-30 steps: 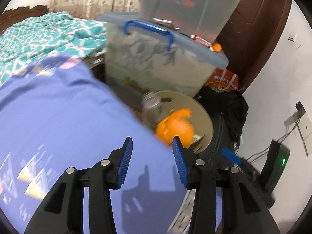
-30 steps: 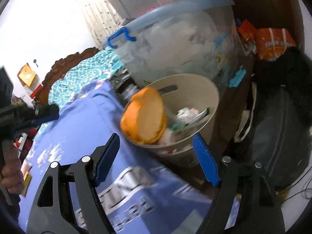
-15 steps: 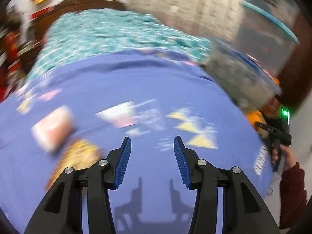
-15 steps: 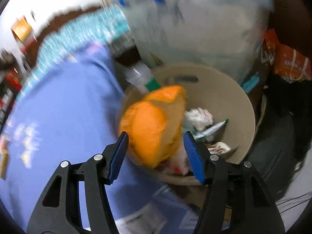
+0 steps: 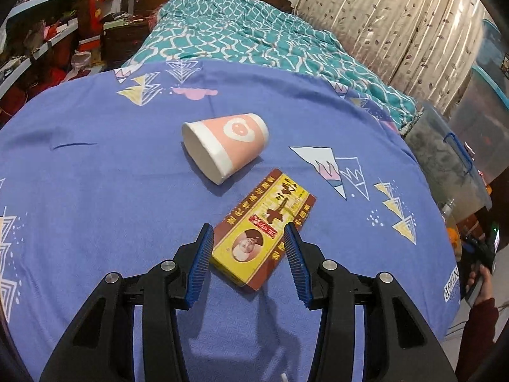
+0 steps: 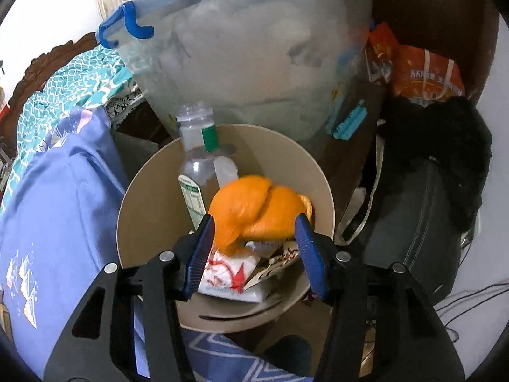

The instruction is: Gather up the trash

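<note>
**Left lines up on the box, right drops peel in the bin**

The left gripper [image 5: 247, 259] hovers with jaws apart astride the flat box [image 5: 265, 231] on the bed [image 5: 95, 175], cup [image 5: 225, 145] beyond. Only the right view shows the bin [image 6: 152, 191]: right gripper [image 6: 254, 253], jaws apart, over it, orange peel [image 6: 254, 207] blurred, apparently falling.

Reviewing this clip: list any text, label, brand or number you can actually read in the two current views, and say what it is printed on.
Flat box between the left gripper's fingers: Chinese characters, a large "十" legible, the rest too small.
Orange bag: white Chinese characters, too blurred.
Clear bottle in the bin: green label, unreadable.
White packet: red print, unreadable.
Paper cup: white emblem only, no text.
</note>
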A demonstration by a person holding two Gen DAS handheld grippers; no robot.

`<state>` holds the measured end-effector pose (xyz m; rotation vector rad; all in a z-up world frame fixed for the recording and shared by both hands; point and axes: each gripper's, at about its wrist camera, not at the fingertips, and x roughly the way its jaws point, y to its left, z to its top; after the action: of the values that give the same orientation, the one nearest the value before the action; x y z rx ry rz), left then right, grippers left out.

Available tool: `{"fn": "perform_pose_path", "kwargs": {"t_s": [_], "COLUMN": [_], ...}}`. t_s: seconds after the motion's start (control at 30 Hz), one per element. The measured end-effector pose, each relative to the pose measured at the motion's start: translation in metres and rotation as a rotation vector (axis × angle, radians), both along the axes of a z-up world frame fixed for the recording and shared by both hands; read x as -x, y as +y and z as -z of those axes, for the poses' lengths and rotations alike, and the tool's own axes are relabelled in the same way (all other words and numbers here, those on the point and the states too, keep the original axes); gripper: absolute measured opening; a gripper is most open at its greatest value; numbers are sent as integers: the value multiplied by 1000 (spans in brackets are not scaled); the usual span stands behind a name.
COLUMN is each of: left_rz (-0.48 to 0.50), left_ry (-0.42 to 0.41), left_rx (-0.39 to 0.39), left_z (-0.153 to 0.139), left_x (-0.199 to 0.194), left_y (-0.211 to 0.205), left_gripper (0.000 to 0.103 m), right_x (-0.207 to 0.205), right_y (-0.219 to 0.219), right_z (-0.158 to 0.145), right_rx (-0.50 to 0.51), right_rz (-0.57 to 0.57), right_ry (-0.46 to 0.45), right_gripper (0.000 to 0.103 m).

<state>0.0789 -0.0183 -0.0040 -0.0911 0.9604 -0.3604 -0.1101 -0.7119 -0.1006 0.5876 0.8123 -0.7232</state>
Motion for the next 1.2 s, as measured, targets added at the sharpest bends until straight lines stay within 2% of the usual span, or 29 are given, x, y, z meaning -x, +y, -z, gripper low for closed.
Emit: {"fn": "perform_pose_path", "kwargs": {"t_s": [0.27, 0.33, 0.4, 0.47, 0.7, 0.77, 0.83, 0.87, 0.9, 0.97, 1.0, 1.2], "left_rz": [-8, -28, -40, -49, -74, -84, -80, -76, -68, -53, -43, -20], "left_ry": [-8, -3, 6, 14, 20, 25, 31, 33, 35, 35, 34, 45], "left_rx": [6, 17, 24, 26, 4, 4, -2, -5, -10, -15, -18, 0], "left_z": [0, 1, 3, 5, 5, 5, 6, 6, 6, 7, 7, 11], "left_x": [2, 3, 3, 4, 10, 10, 9, 9, 9, 9, 9, 7], "left_y": [-2, 4, 10, 15, 23, 22, 17, 15, 11, 5, 1, -6], "left_gripper": [48, 48, 48, 48, 50, 50, 50, 50, 50, 50, 50, 50], "right_x": [9, 6, 1, -5, -22, -34, -49, -55, -59, -63, -62, -34], "right_y": [-5, -7, -10, -12, -40, -47, -46, -42, -39, -29, -26, -23], "right_z": [-16, -16, -11, -5, -11, -4, 9, 11, 12, 13, 11, -17], "right_rx": [13, -28, -101, -166, -139, -173, -196, -163, -132, -72, -64, -78], "right_rz": [21, 5, -12, -21, 51, 28, -8, -22, -39, -71, -83, -66], "right_ry": [-36, -58, -92, -110, -121, -96, -37, -9, 16, 66, 58, -72], "right_gripper": [53, 49, 41, 39, 43, 48, 48, 47, 34, 27, 7, 4]}}
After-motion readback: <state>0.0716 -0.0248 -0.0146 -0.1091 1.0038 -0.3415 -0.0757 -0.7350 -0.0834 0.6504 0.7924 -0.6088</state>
